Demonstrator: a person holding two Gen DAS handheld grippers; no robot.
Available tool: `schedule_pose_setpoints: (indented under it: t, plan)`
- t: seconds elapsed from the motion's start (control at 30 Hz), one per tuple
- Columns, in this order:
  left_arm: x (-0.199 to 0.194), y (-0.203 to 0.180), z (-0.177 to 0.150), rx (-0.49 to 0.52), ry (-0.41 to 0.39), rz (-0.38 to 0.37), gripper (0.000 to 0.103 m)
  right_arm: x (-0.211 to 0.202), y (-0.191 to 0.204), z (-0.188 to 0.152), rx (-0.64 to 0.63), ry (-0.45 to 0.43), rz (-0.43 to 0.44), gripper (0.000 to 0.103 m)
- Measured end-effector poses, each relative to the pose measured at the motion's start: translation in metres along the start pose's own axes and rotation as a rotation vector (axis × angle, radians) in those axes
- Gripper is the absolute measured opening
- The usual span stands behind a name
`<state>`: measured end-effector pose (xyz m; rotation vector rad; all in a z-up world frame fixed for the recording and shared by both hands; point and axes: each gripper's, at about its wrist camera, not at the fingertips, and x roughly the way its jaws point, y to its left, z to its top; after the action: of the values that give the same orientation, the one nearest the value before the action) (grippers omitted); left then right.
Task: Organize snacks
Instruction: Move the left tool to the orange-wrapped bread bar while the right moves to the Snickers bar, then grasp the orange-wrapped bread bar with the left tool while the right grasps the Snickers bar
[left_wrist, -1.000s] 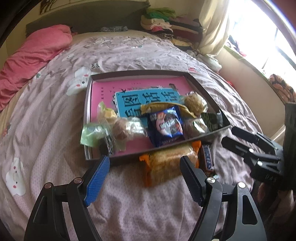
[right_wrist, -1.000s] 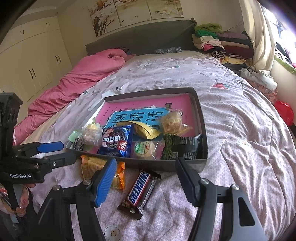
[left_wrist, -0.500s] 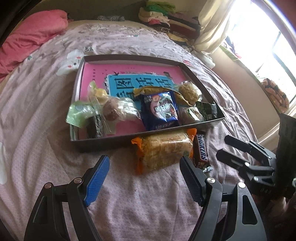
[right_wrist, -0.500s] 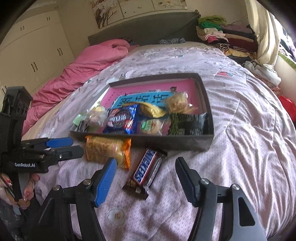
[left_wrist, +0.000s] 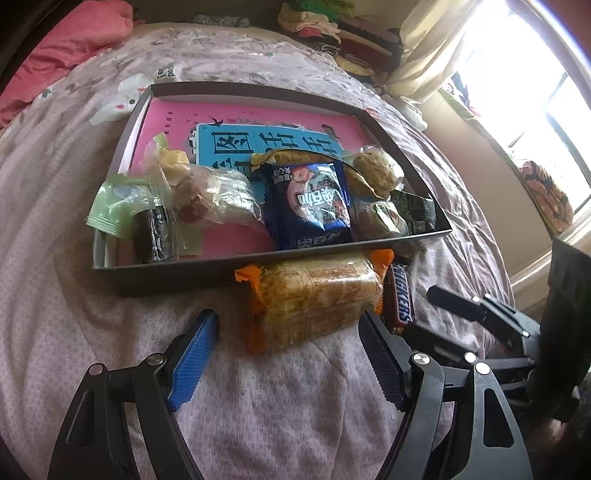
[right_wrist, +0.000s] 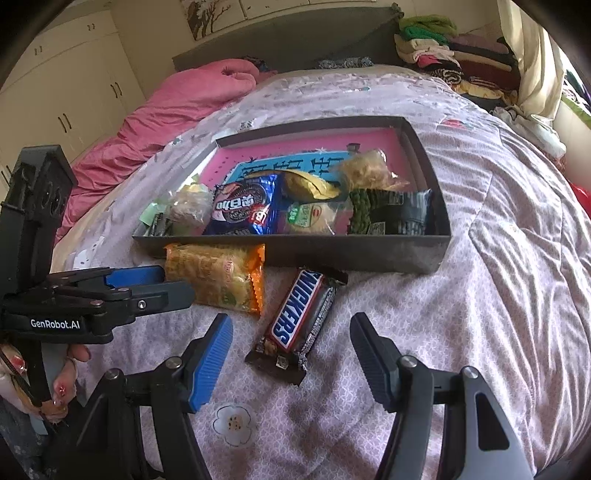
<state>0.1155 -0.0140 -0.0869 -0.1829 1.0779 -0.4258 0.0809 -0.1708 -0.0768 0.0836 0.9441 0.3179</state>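
Note:
A dark shallow box (left_wrist: 173, 271) (right_wrist: 369, 254) with a pink bottom lies on the bed and holds several snack packets, among them a blue cookie bag (left_wrist: 308, 205) (right_wrist: 242, 208). An orange-edged cracker pack (left_wrist: 314, 295) (right_wrist: 216, 277) and a Snickers bar (left_wrist: 399, 295) (right_wrist: 299, 315) lie on the quilt against the box's near wall. My left gripper (left_wrist: 288, 347) is open, just short of the cracker pack. My right gripper (right_wrist: 290, 354) is open, its fingers on either side of the near end of the Snickers bar.
A pink duvet (right_wrist: 177, 99) lies at the bed's far left. Folded clothes (right_wrist: 454, 55) are stacked at the far right by the curtain. White wardrobes (right_wrist: 66, 92) stand on the left. The quilt (right_wrist: 498, 295) spreads around the box.
Both grippers have moved forward and down toward the snacks in front of the box. The cracker pack and Snickers bar now lie close to the fingertips. Both stay open.

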Motion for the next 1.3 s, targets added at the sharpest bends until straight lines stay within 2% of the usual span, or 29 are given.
schedule_pose_setpoints:
  t: [0.3, 0.47, 0.67, 0.77, 0.97, 1.13, 1.2, 1.27, 1.3]
  plan:
    - [0.011, 0.0, 0.006, -0.003, -0.001, -0.016, 0.079, 0.025, 0.006, 0.001, -0.016, 0.024, -0.039, 0.065]
    - [0.016, 0.0, 0.01, -0.013, -0.001, -0.034, 0.079, 0.03, 0.004, 0.0, -0.033, 0.025, -0.068, 0.046]
    - [0.021, -0.005, 0.012, -0.002, -0.005, -0.067, 0.079, 0.025, 0.0, -0.002, -0.047, 0.02, -0.082, 0.031]
    - [0.024, -0.008, 0.013, 0.01, -0.003, -0.095, 0.079, 0.021, -0.004, -0.003, -0.039, 0.021, -0.078, 0.03]
    - [0.033, -0.019, 0.016, 0.037, 0.012, -0.198, 0.078, 0.018, -0.011, -0.003, -0.011, 0.024, -0.065, 0.03]
    - [0.037, -0.026, 0.016, 0.064, 0.013, -0.228, 0.077, 0.019, -0.013, -0.003, -0.002, 0.029, -0.055, 0.03]
    - [0.037, -0.027, 0.015, 0.07, 0.012, -0.231, 0.068, 0.019, -0.015, -0.002, 0.014, 0.03, -0.045, 0.029]
    - [0.038, -0.029, 0.016, 0.073, 0.017, -0.249, 0.042, 0.019, -0.016, -0.002, 0.021, 0.031, -0.04, 0.029]
    - [0.04, -0.031, 0.016, 0.072, 0.022, -0.258, 0.041, 0.019, -0.016, -0.002, 0.016, 0.03, -0.04, 0.029]
